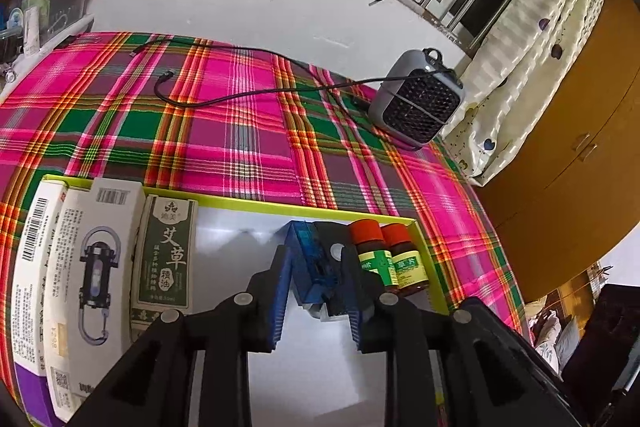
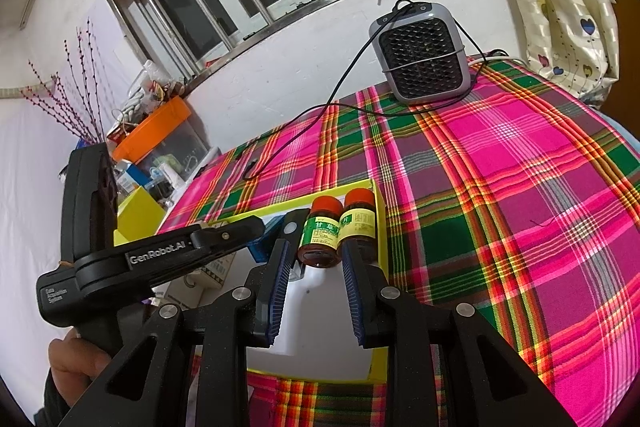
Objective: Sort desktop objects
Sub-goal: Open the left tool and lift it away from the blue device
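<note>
A yellow-rimmed tray (image 1: 256,201) with a white floor lies on the plaid cloth. Between the fingers of my left gripper (image 1: 316,251) a blue translucent block (image 1: 310,263) rests on the tray floor, and the pads stand a little off its sides. Two small brown bottles with red caps stand at the tray's right end. My right gripper (image 2: 319,233) has its fingertips against the sides of the green-labelled bottle (image 2: 320,233). The yellow-labelled bottle (image 2: 359,221) stands just to its right. One finger (image 1: 334,259) of the right gripper shows beside the blue block.
Two white boxes (image 1: 96,267) and a green box (image 1: 166,255) lie in the tray's left part. A grey fan heater (image 1: 416,103) with a black cable (image 1: 240,95) stands at the far right. An orange-lidded bin (image 2: 156,131) sits at the far left. A hand (image 2: 76,359) holds the left gripper.
</note>
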Available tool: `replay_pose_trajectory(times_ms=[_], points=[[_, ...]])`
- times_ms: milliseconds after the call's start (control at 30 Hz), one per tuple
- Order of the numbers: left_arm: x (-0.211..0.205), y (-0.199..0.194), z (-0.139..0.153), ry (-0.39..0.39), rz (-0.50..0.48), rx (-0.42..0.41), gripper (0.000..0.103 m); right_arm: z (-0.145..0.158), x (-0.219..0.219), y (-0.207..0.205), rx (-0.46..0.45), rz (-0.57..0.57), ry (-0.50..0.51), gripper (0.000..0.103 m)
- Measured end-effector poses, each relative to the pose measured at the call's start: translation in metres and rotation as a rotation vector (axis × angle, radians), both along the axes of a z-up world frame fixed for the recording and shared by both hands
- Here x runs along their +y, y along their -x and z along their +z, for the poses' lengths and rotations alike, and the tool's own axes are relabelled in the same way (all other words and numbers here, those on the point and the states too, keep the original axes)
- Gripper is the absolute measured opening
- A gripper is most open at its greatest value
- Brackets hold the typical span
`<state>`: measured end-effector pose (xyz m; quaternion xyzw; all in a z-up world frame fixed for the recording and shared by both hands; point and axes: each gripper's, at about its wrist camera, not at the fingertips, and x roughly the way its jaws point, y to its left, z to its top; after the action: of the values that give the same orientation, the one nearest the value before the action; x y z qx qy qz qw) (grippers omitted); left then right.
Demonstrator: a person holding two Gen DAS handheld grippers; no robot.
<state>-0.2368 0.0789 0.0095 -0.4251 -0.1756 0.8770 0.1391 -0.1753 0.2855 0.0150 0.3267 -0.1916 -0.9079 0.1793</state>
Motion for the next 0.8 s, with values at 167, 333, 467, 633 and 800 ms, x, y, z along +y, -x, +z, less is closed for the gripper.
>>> replay_pose_trajectory(times_ms=[167,333,467,633,800], points=[[-0.001,-0.014,0.01,0.0,-0.005,0.031,0.025,0.001,0.001,0.001,0.002,0.002,-0.004,0.029],[-0.002,-0.03,0.015,0.015,-0.016,0.046,0.025,0.002,0.001,0.0,0.013,0.01,-0.001,0.029],[-0.004,-0.05,0.024,0.049,-0.017,0.081,0.025,0.004,-0.003,-0.003,0.033,0.025,0.008,0.029],[-0.009,-0.075,0.037,0.082,-0.015,0.135,0.025,0.008,-0.008,-0.006,0.065,0.056,0.015,0.028],[-0.011,-0.095,0.045,0.121,-0.025,0.178,0.025,0.011,-0.013,-0.01,0.096,0.076,0.016,0.028]])
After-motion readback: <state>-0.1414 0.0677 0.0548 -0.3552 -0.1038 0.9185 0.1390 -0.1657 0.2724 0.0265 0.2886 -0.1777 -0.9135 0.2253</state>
